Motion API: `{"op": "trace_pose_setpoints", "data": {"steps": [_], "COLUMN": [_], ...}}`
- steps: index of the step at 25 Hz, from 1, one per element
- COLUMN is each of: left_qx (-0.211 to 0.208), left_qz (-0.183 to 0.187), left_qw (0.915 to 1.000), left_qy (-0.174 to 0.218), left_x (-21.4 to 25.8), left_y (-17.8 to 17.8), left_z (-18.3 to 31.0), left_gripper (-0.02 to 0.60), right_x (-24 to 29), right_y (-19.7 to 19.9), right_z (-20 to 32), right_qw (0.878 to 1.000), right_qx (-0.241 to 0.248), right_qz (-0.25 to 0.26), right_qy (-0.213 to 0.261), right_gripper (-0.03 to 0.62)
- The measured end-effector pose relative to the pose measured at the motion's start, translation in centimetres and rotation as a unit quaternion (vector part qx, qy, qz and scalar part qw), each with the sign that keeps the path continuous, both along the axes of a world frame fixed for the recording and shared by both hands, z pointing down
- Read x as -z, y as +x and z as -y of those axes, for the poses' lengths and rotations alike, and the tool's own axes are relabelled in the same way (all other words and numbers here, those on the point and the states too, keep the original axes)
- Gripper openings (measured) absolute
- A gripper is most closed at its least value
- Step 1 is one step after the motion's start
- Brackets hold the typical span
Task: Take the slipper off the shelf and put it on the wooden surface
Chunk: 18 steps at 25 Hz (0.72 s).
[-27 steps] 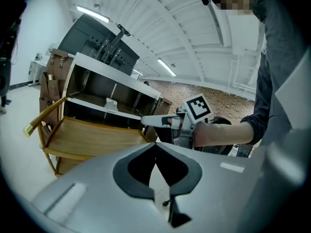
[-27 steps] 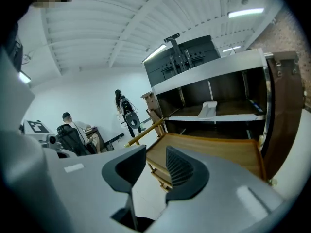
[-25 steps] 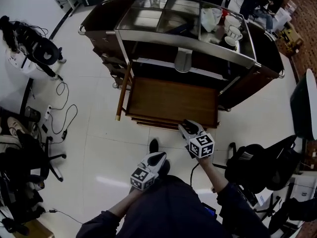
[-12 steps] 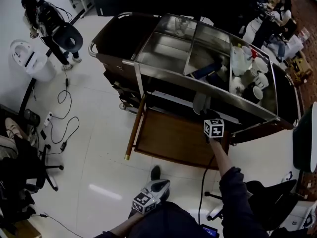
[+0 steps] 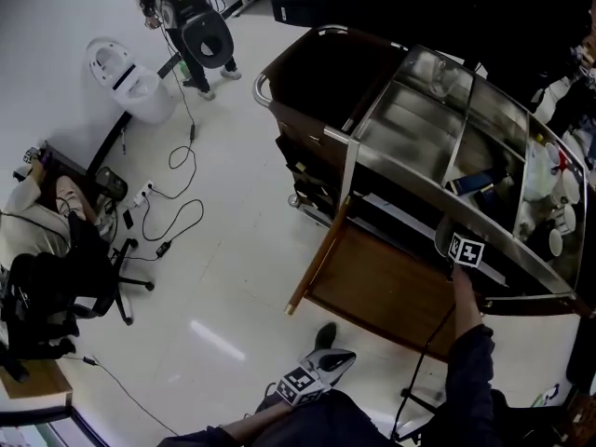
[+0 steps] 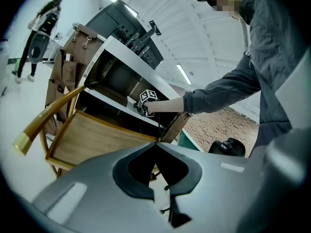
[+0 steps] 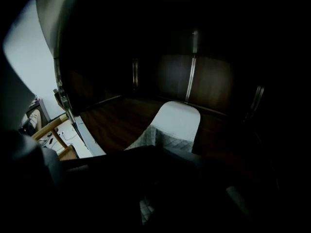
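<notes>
The slipper [image 7: 177, 123], white with a grey quilted upper, lies on the dark shelf [image 7: 112, 125] inside the cart. My right gripper [image 7: 155, 152] reaches in under the steel top, and its jaws are closing, with the slipper's near end between them. In the head view that gripper [image 5: 458, 242] sits at the shelf's edge above the pull-out wooden surface [image 5: 391, 287]. In the left gripper view, the wooden surface [image 6: 92, 135] lies below the right gripper [image 6: 146, 101]. My left gripper [image 5: 317, 375] hangs low near my body, shut and holding nothing.
The cart's steel top [image 5: 419, 128] holds trays, cups [image 5: 559, 222] and a blue item. A wooden rail [image 5: 321, 259] sticks out at the surface's left corner. Cables [image 5: 177, 212], a white unit [image 5: 135, 77], a standing person [image 5: 200, 26] and a black chair [image 5: 56, 287] occupy the floor to the left.
My right arm went from beside my body up to the cart's shelf and reached the slipper. The head view swung left. The left gripper stayed low.
</notes>
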State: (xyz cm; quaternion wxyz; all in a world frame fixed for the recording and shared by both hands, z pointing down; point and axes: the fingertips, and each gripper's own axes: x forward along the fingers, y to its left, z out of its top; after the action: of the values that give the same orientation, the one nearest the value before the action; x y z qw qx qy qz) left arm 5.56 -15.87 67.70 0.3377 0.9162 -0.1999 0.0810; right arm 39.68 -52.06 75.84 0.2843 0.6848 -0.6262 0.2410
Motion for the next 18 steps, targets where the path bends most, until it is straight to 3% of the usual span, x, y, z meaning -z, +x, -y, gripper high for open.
{"op": "trace_pose_setpoints", "data": {"steps": [3, 8, 12, 18], "left_qx": [0.0, -0.004, -0.007, -0.034], "left_qz": [-0.002, -0.003, -0.008, -0.003], "left_qw": [1.0, 0.9999, 0.9997, 0.9986], "left_qy": [0.005, 0.013, 0.024, 0.041], "left_x": [0.2, 0.6, 1.4, 2.3], "left_y": [-0.2, -0.1, 0.3, 0.3], "left_z": [0.0, -1.3, -3.3, -9.5], "left_gripper": [0.017, 0.017, 0.017, 0.017], "right_x": [1.0, 3.4, 4.2, 0.6], "right_y": [-0.3, -3.9, -8.6, -15.0], "right_z": [-0.5, -5.5, -13.6, -26.7], "right_qw": [1.0, 0.997, 0.994, 0.995], "right_qx": [-0.016, -0.005, 0.013, 0.02], "right_qz": [-0.009, 0.034, 0.062, 0.065], "right_qy": [0.014, 0.068, 0.093, 0.068], "right_gripper": [0.008, 0.008, 0.008, 0.008]}}
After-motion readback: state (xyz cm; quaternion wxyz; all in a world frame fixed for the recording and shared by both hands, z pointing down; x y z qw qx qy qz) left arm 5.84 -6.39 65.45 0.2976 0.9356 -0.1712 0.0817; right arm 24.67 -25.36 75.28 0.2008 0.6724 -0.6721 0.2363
